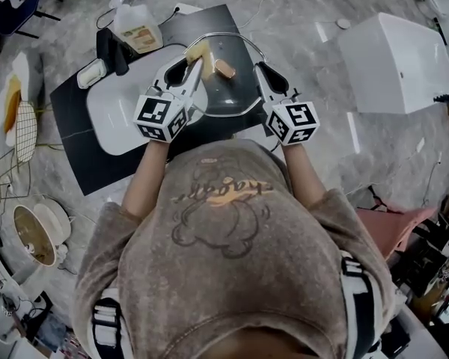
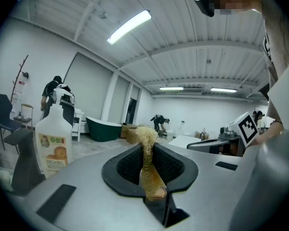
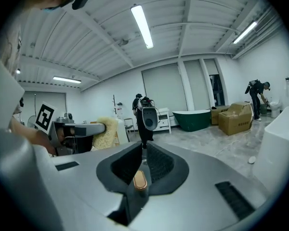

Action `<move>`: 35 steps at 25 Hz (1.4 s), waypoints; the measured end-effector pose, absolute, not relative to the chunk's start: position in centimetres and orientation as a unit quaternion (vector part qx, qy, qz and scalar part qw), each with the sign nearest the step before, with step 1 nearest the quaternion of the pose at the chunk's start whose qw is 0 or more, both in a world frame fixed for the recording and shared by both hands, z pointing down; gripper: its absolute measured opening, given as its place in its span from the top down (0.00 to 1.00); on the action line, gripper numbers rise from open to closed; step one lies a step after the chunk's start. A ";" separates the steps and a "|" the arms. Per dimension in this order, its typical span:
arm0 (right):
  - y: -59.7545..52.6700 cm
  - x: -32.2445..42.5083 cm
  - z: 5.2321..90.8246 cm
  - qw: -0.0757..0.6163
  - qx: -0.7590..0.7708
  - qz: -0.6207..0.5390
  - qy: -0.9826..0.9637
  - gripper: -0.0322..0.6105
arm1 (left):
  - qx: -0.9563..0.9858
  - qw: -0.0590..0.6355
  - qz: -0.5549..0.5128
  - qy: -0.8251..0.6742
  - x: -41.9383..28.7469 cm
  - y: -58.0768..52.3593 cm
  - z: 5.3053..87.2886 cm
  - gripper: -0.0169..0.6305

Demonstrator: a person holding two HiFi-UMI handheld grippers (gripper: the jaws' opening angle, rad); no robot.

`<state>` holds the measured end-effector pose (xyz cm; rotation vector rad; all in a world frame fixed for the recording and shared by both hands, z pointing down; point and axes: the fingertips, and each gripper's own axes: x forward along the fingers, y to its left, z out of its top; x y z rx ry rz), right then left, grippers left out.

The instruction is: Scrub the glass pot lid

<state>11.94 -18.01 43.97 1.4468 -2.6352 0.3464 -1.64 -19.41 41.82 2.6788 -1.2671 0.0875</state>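
— Where the bare forearms (image 1: pixel 146 178) leave the grey-brown printed sweatshirt (image 1: pixel 224 223), what is held?
— A two-jaw gripper is carried at the end of each. The left gripper (image 2: pixel 146 144) is clamped on a straw-yellow fibrous scrubber (image 2: pixel 148 170): its sides are squeezed flat by the pads, and a frayed tuft is left standing past the fingertips.
— And how are the fingers of the right gripper (image 3: pixel 143 148) set?
— They are drawn almost together, with only a thin dark edge seen in the slit between the pads. From the head view, the round, metal-rimmed glass pot lid (image 1: pixel 236 96) is seen gripped by its rim at those fingertips.
— Where is the lid placed, then?
— It is spread from the right fingertips across to the left ones, with its copper-brown knob (image 1: pixel 224 68) between the two pairs of fingers. The scrubber is laid at the lid's edge just beyond the left fingertips; whether glass is actually touched cannot be told.
— What is found beneath and beyond the fingers?
— Below them a white rounded tray (image 1: pixel 112 122) is set on a black rectangular mat (image 1: pixel 97 163). Beyond the left fingertips, to their outer side, a translucent plastic bottle with an orange label (image 1: pixel 138 28) is stood upright. Well off to the outer side of the right fingers, a white box-shaped cabinet (image 1: pixel 400 58) is placed on the grey marbled floor (image 1: pixel 404 155).
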 end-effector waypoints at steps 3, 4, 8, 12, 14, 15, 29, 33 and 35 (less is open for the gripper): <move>-18.0 11.9 44.9 0.066 0.482 0.117 -0.866 0.93 | 0.896 0.084 0.028 -0.434 -2.1 -19.2 42.8 0.87; -17.9 11.8 45.2 0.067 0.482 0.120 -0.865 0.94 | 0.895 0.087 0.027 -0.436 -2.2 -19.2 43.1 0.87; -17.7 11.7 45.4 0.068 0.485 0.117 -0.864 0.95 | 0.889 0.116 0.016 -0.442 -2.6 -18.9 43.6 0.87; -17.6 11.5 45.1 0.057 0.484 0.117 -0.865 0.95 | 0.884 0.139 0.003 -0.447 -2.9 -18.8 43.7 0.87; -17.6 11.4 45.2 0.055 0.483 0.119 -0.866 0.95 | 0.884 0.135 0.005 -0.448 -2.9 -18.7 43.6 0.87; -17.6 11.3 45.2 0.053 0.482 0.120 -0.866 0.95 | 0.883 0.133 0.007 -0.449 -2.9 -18.6 43.6 0.87; -17.7 10.7 45.7 0.051 0.478 0.128 -0.868 0.95 | 0.876 0.139 0.001 -0.463 -3.3 -18.5 43.7 0.87; -17.8 10.7 45.6 0.051 0.481 0.129 -0.866 0.95 | 0.875 0.140 -0.002 -0.464 -3.6 -18.7 43.7 0.87; -17.8 10.8 45.7 0.050 0.483 0.131 -0.865 0.95 | 0.874 0.143 -0.002 -0.464 -3.6 -18.7 43.6 0.87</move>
